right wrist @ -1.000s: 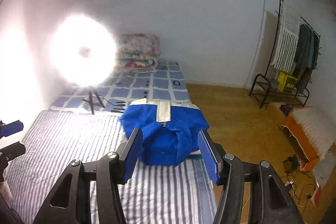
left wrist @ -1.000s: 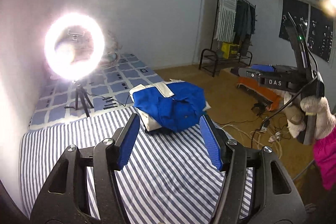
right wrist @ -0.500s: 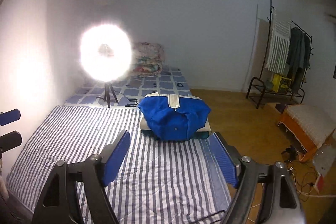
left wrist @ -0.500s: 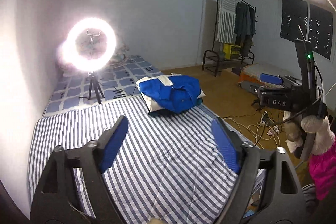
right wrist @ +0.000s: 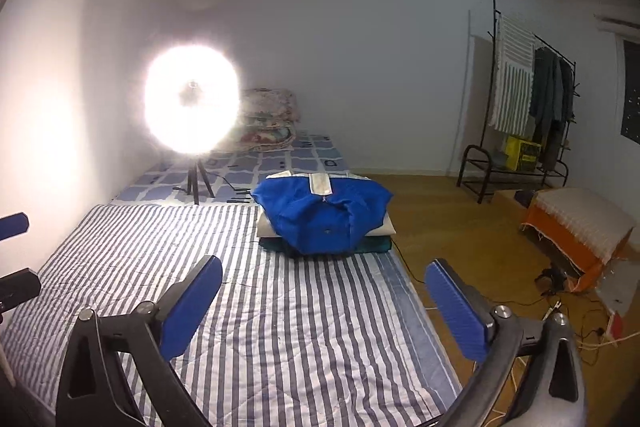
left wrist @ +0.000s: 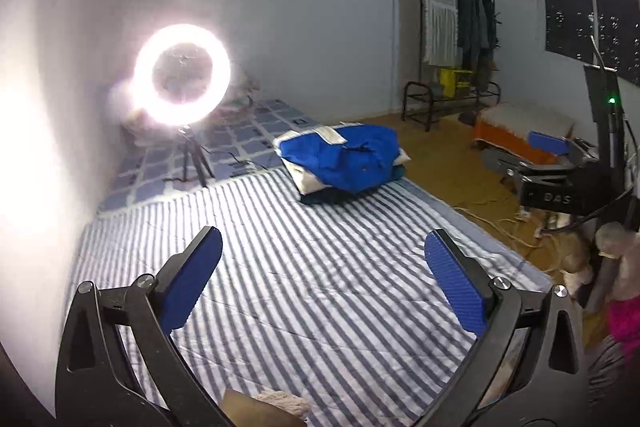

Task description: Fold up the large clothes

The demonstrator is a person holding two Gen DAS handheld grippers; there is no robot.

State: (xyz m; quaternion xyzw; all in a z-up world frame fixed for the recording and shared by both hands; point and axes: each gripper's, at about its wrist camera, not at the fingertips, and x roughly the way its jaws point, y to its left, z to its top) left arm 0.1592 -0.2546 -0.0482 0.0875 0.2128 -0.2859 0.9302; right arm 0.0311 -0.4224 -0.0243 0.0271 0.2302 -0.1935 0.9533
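A folded blue garment with white trim (left wrist: 343, 157) (right wrist: 322, 213) lies on top of a small pile of folded clothes at the far right corner of the striped mattress cover (left wrist: 304, 267) (right wrist: 276, 311). My left gripper (left wrist: 320, 267) hangs well back from the pile, jaws still opening wide, nothing between them. My right gripper (right wrist: 320, 301) is likewise back from the pile, its jaws opening wide and empty. In the left wrist view the right gripper (left wrist: 556, 157) shows at the right edge, held by a gloved hand (left wrist: 616, 259).
A bright ring light on a tripod (left wrist: 182, 87) (right wrist: 192, 107) stands behind the striped cover on a blue checked sheet (right wrist: 280, 163). Folded quilts (right wrist: 268, 119) lie by the wall. A clothes rack (right wrist: 520, 99), an orange-covered box (right wrist: 576, 231) and floor cables (left wrist: 504, 223) lie right.
Both grippers have pulled back from the blue garment and sunk a little, and their jaws have spread much wider. The garment stays on the pile.
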